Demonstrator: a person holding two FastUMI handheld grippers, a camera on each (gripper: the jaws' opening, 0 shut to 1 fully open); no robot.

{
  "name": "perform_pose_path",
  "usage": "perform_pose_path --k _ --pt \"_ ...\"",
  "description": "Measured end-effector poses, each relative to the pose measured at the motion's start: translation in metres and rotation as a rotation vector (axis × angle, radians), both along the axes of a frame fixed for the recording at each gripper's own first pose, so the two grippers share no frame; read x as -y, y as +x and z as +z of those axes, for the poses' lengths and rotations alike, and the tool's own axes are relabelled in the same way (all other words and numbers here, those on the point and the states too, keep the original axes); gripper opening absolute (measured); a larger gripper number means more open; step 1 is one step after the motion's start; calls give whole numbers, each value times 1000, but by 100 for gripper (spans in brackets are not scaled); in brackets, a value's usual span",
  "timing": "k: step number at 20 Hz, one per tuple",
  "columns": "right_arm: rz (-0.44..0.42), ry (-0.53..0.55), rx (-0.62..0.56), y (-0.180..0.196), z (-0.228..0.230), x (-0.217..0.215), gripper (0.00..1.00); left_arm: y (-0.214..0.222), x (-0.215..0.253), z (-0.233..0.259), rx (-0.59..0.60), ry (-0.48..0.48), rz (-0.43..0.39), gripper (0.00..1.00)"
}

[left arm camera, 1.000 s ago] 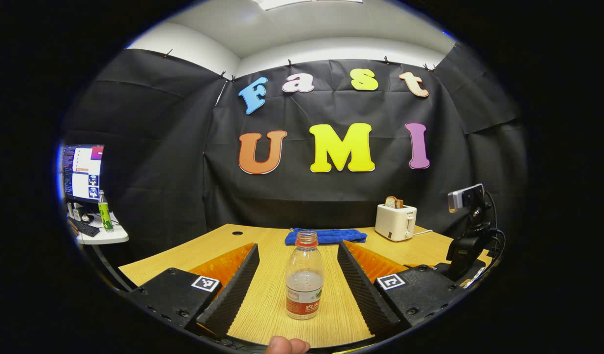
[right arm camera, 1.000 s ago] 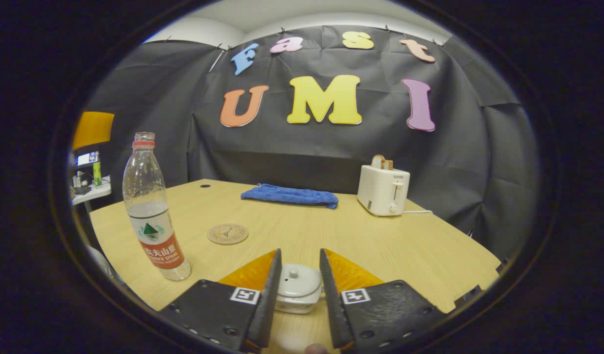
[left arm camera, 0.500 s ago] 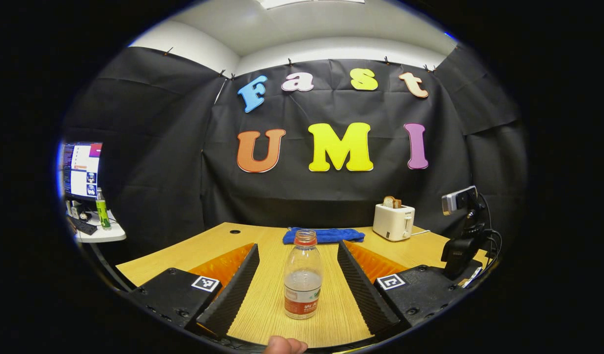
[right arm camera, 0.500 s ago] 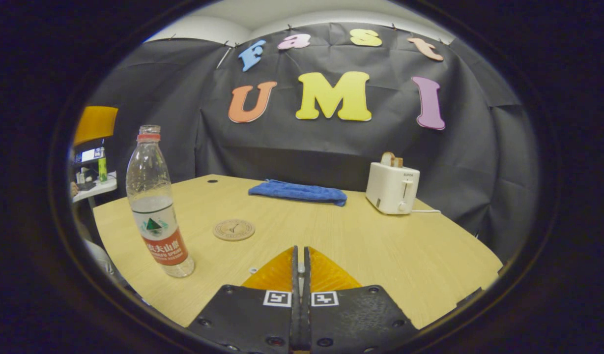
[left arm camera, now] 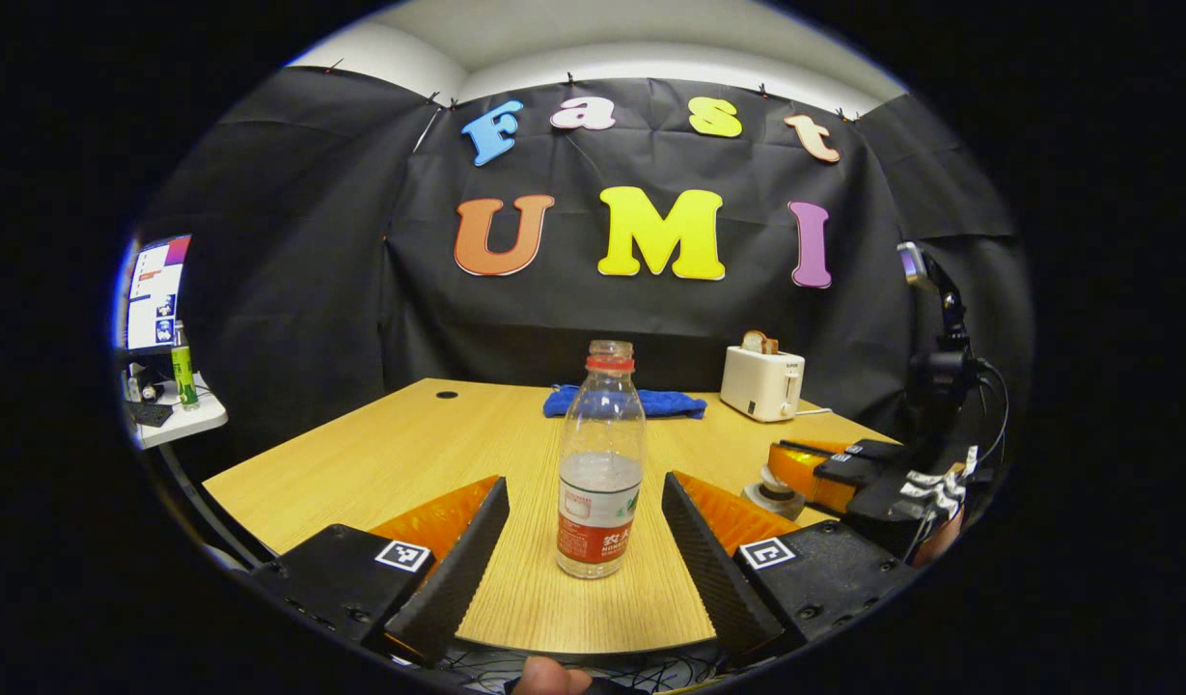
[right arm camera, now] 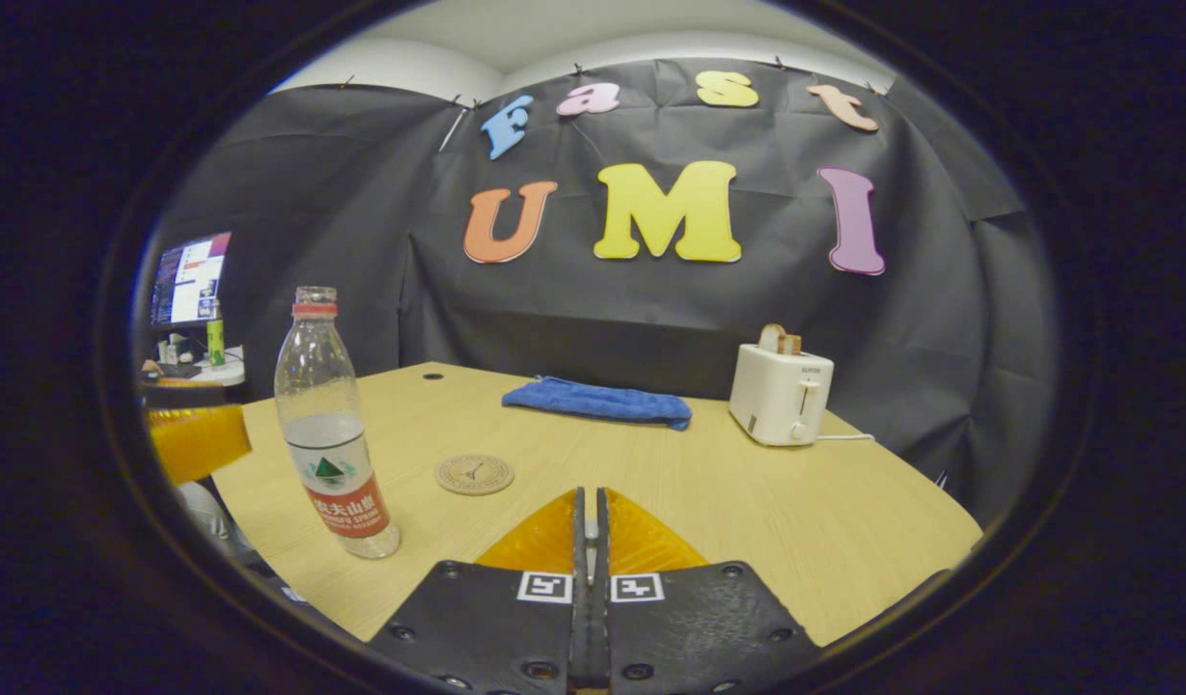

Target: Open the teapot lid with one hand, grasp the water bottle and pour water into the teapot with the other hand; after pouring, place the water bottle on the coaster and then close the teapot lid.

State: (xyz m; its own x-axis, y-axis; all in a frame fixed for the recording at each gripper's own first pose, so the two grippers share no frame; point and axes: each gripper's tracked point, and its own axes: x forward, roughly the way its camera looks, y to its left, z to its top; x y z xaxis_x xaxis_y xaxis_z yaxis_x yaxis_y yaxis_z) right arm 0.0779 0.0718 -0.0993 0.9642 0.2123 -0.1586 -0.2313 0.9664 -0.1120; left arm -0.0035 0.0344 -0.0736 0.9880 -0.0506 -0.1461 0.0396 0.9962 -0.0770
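Step in hand, as judged: grasping the bottle (left arm camera: 600, 454) for the pour. The left gripper (left arm camera: 585, 481) has its jaws wide apart, one finger on either side of the bottle and neither touching it. The bottle stands upright on the table (right arm camera: 843, 521), near the front edge, uncapped as far as can be seen and under half full. The right gripper (right arm camera: 585, 494) has its jaws together on a pale sliver, taken to be the knob of the lid (left arm camera: 774, 490). In the left gripper view that lid sits at its fingertips, right of the bottle. The teapot body cannot be made out. Recommendation: advance until the fingers bracket the label band, centre the bottle, then close squarely. Thin plastic will buckle under a hard pinch, and a high grip risks tipping the bottle. Keep the lid well aside of the pour path. Count: one bottle, one lid, one coaster (right arm camera: 474, 474) beyond the bottle, one towel (right arm camera: 597, 401), one toaster (right arm camera: 781, 394), two grippers.
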Motion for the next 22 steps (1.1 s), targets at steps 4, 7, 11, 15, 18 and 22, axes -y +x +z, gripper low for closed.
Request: perform_pose_path --k 4,7,11,15,18,22 --pt "-8 2 12 -4 10 9 0 11 7 -25 -48 -7 -17 100" --pt "-21 7 26 -7 17 18 0 24 7 -46 -95 -23 -18 100" --pt "-35 -2 23 -6 16 27 0 37 9 -57 -126 -38 -25 100" --pt "-38 -7 20 -7 14 31 0 48 8 -61 -131 -35 -36 95" --pt "-36 -9 20 -7 15 33 0 51 9 -61 -133 -27 -45 84" --pt "-36 0 25 -8 21 40 0 53 8 -56 -132 36 -45 78"
